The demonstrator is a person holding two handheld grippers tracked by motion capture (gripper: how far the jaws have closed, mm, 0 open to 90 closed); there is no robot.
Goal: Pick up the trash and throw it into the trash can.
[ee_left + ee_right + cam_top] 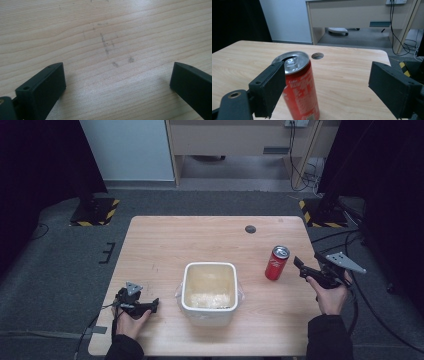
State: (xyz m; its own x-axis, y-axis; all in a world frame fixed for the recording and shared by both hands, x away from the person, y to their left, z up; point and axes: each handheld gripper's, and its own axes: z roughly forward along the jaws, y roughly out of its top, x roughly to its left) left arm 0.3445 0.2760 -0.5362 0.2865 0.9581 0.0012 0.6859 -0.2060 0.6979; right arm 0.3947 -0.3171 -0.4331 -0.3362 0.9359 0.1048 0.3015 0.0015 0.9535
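Where the high view is looking down on the light wooden counter (165, 240), the left hand-held gripper (150, 307) is lying low near the counter's near-left corner, held in the person's left hand (131, 319), its jaws pointing toward the white square plastic tub (209, 292) standing just beyond them. The right hand-held gripper (298, 265) is being held up in the right hand (331, 296), its jaws aiming at the red aluminium drink can (276, 262), which is standing upright just in front of the tips, apart from them.

In the left gripper view, the left hand-held gripper (117, 82) is showing its jaws spread wide, with nothing between them but bare wood grain carrying some faint grey scuff marks (107, 47).

In the right gripper view, the right hand-held gripper (327, 85) is also gaping wide. The red can (299, 87) is standing close in front, by one jaw and partly hidden behind it, its silver top already opened; whether that jaw is touching it cannot be told. Beyond the can, a round dark hole (317, 55) is showing in the counter.
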